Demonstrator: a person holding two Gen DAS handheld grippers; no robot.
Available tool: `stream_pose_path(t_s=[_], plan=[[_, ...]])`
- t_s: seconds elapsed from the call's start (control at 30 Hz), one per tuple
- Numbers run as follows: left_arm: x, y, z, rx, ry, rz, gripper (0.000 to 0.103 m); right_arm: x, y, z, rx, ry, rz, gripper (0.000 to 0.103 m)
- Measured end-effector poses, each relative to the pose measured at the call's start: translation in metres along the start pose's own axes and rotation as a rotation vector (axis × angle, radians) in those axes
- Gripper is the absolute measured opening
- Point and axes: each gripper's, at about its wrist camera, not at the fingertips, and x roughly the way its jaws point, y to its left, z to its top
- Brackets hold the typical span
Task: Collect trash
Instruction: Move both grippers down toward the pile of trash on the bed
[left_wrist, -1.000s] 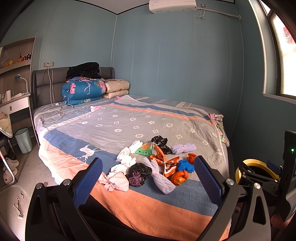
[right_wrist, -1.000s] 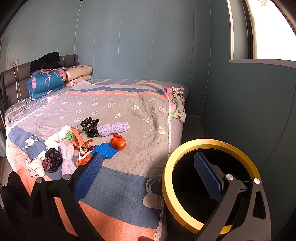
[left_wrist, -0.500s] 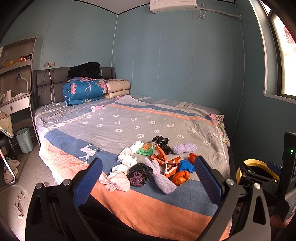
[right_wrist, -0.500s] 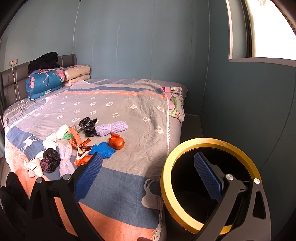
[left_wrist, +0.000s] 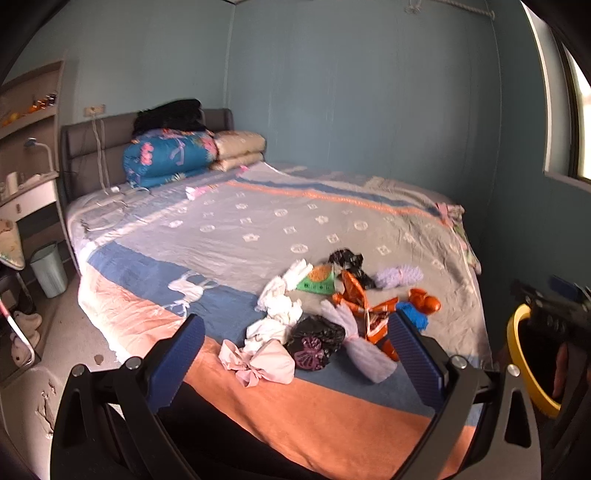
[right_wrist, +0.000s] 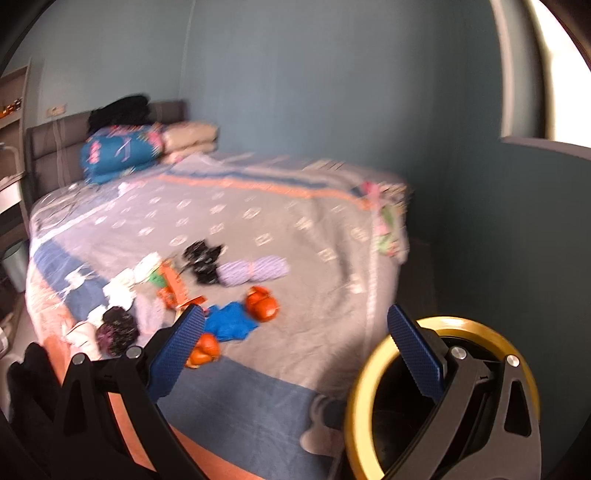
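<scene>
A heap of trash lies on the bed's near end: a pink tied bag (left_wrist: 264, 363), a black bag (left_wrist: 316, 341), white tissues (left_wrist: 280, 304), orange wrappers (left_wrist: 364, 306), a green packet (left_wrist: 319, 282), a lilac net (left_wrist: 399, 276), a blue scrap (right_wrist: 231, 325) and orange balls (right_wrist: 261, 303). My left gripper (left_wrist: 295, 356) is open and empty, just short of the pink and black bags. My right gripper (right_wrist: 295, 354) is open and empty, above the bed's edge beside the bin. The black bin with a yellow rim (right_wrist: 432, 328) stands at the bed's right corner.
The bed (left_wrist: 236, 236) has folded quilts and pillows (left_wrist: 173, 157) by the headboard. A small pale bin (left_wrist: 50, 267) and a desk stand at the left. The right gripper's body (left_wrist: 554, 314) shows at the right over the yellow-rimmed bin (left_wrist: 519, 354).
Both grippers have moved closer to the bed and the trash. The right view has swung left and is blurred. Both stay open and empty.
</scene>
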Motion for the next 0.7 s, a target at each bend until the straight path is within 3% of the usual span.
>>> stream_pose_path(t_s=[0.13,0.27,0.43,0.7], plan=[[0.026,0.008,-0.002,0.017,0.100,-0.044,0.096,0.036,0.006,0.015,-0.052,0.093,0.000,0.095],[0.044,0.022,-0.007,-0.021,0.158,-0.076,0.096,0.076,0.005,0.029,-0.038,0.226,0.095,0.095],[0.065,0.035,-0.007,-0.047,0.205,-0.090,0.096,0.113,0.002,0.038,-0.013,0.331,0.123,0.095],[0.099,0.031,-0.014,0.049,0.329,-0.114,0.096,0.157,-0.002,0.038,-0.011,0.429,0.107,0.095]])
